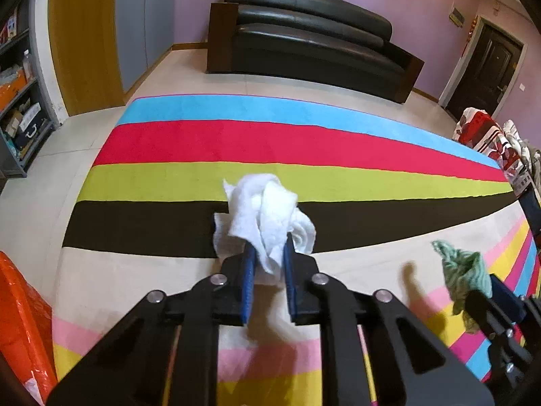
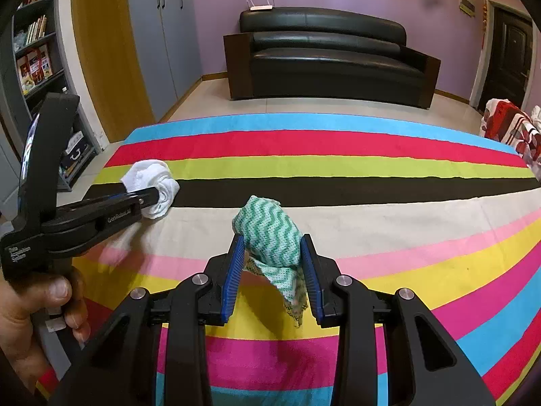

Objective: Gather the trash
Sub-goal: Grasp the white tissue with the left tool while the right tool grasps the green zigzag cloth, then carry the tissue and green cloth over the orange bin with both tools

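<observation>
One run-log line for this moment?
left gripper: shut on white tissue wad | right gripper: shut on green wavy cloth | striped rug: no trash visible

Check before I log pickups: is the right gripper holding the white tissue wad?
No, the right gripper clamps a green zigzag cloth.

The left black two-finger gripper (image 1: 267, 253) and the right one (image 2: 272, 247) pointed downward, both clamped; a bare hand (image 2: 30, 314) gripped the left handle.

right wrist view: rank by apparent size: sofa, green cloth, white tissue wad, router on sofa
1. sofa
2. green cloth, inflated by nearness to the camera
3. white tissue wad
4. router
</observation>
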`<state>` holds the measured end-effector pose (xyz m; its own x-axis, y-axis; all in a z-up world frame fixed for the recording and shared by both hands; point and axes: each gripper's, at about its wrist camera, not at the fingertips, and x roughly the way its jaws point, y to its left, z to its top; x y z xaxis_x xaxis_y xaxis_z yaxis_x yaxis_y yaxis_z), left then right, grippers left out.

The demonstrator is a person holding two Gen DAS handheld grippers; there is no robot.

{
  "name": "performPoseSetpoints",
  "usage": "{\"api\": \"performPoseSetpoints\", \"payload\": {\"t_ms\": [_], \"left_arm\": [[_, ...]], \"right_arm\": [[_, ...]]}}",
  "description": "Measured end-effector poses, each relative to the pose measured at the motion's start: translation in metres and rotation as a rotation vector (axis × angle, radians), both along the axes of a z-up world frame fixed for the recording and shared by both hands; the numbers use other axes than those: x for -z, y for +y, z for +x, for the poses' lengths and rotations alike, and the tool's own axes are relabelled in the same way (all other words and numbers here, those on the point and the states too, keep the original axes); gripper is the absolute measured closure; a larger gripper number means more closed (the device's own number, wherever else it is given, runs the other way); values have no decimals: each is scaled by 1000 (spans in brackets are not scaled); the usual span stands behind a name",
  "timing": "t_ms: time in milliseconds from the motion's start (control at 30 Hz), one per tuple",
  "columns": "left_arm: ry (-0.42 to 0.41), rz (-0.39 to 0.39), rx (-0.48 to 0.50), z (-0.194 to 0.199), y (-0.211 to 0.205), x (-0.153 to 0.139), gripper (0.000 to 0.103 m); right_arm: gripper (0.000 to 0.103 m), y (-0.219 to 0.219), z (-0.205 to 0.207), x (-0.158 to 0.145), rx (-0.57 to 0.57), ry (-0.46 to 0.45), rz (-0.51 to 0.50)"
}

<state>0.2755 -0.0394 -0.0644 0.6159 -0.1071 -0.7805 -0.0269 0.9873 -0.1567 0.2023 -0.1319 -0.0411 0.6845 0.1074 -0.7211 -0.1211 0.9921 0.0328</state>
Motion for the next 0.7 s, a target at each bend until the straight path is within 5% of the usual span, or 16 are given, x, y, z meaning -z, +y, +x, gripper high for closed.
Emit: {"api": "performPoseSetpoints", "payload": {"t_ms": [333,700], "left_arm": [[-50,-24,38,-60,12,-24,93],[-75,-47,-32,-136,40,-37,93]], "right_arm": [[70,5,-9,-3,-12,-17,3],[70,32,-35,-12,-87,-43,21]]}}
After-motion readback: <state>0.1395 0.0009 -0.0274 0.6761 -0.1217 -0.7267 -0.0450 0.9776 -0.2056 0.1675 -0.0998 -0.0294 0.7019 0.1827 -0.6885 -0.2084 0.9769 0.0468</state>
